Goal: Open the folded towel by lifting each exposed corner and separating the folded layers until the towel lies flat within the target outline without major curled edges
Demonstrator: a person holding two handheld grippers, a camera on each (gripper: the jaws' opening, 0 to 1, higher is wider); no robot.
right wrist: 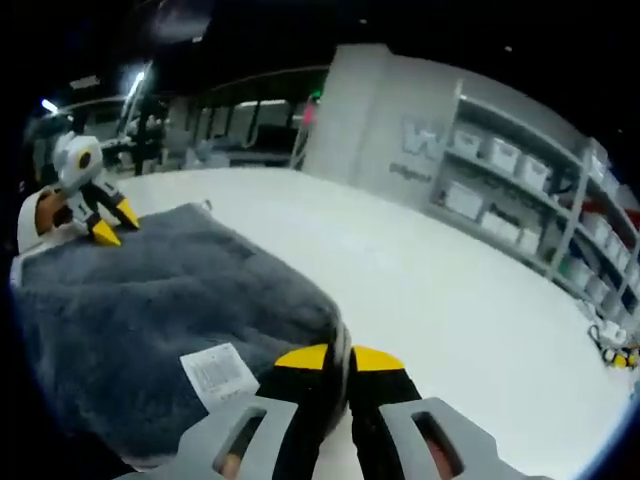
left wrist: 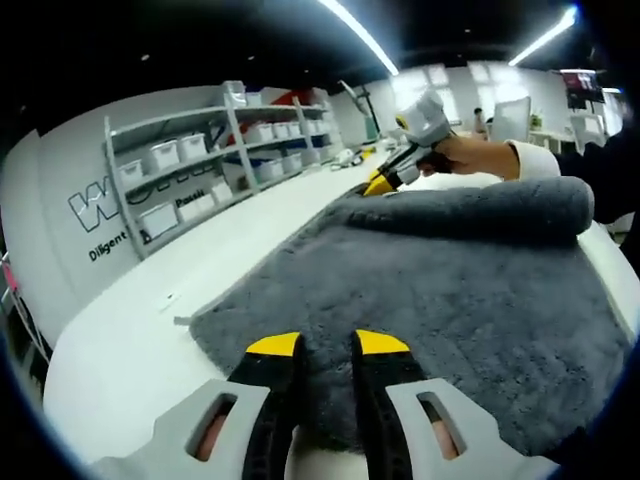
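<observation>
The grey towel is spread over much of the white tabletop, reaching toward its near edge, but the job is judged only partly done: a thick fold is seen rolled over along the far side, and no target outline can be made out. In the left gripper view the left gripper is closed to a narrow gap with the towel's near edge pinched between its jaws; the right gripper is seen at the far fold. In the right gripper view the right gripper is clamped on a towel corner beside a white care label (its print is too small to read). On the wall large letters beginning "W" and a word starting "Diligent" are partly legible, beside shelves of white bins.
</observation>
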